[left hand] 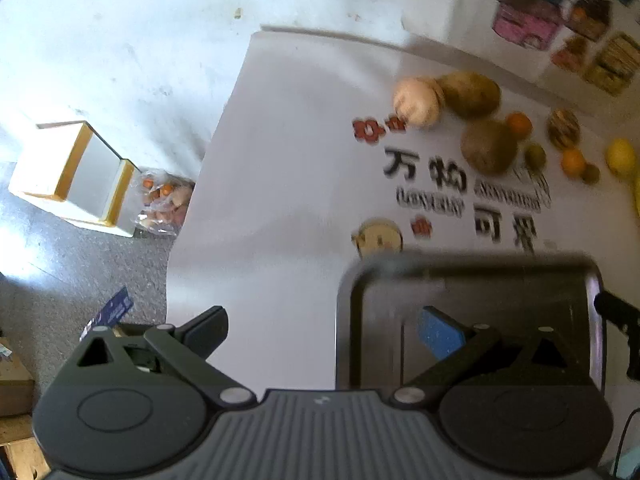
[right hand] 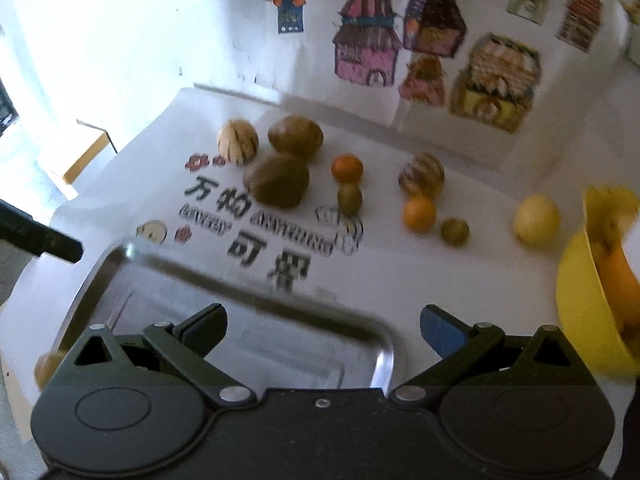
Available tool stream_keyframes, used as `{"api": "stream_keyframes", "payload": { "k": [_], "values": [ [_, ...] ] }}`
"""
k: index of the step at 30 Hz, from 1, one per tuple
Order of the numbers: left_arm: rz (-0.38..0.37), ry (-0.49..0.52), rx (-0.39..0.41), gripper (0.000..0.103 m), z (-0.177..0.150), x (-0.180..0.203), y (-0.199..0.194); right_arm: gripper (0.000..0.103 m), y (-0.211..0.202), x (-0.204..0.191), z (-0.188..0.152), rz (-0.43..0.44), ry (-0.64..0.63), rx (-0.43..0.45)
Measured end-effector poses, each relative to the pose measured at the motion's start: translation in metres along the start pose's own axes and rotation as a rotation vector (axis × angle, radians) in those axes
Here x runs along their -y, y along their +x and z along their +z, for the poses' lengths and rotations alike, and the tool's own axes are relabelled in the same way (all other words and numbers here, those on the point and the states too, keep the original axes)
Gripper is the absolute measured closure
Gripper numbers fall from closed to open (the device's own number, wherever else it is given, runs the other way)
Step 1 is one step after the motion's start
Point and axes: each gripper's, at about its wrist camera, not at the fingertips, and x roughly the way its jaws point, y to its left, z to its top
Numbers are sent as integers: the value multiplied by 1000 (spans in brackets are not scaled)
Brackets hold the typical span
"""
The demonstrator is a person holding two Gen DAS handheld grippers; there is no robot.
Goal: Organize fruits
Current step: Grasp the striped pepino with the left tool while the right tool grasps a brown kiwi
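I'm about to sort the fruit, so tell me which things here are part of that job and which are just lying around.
Part of the job:
- metal tray, nothing in it
- two large brown fruits
- two striped melons
- two oranges
- two small green fruits
- lemon
- yellow bowl
- left gripper and right gripper, both open

Lying about:
- white box on the floor
- plastic bag beside it

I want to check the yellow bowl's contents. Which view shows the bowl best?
The right wrist view: the yellow bowl sits at its right edge, tilted, with blurred yellow and orange contents visible. The left wrist view shows no bowl, only a yellow sliver at its right edge.
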Motion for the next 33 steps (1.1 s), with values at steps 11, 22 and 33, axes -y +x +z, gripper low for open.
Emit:
{"api": "stream_keyframes", "payload": {
  "k": [11,22,33],
  "values": [
    [53,25,-13,0,82,18,42,1,55,-1,48,101,-187,20],
    [18,45,14,0,133,48,74,1,96,-17,74,162,-313,39],
    [-76,-14,13,1,154,55,92,10,122,-37,84,177,-391,72]
  ]
}}
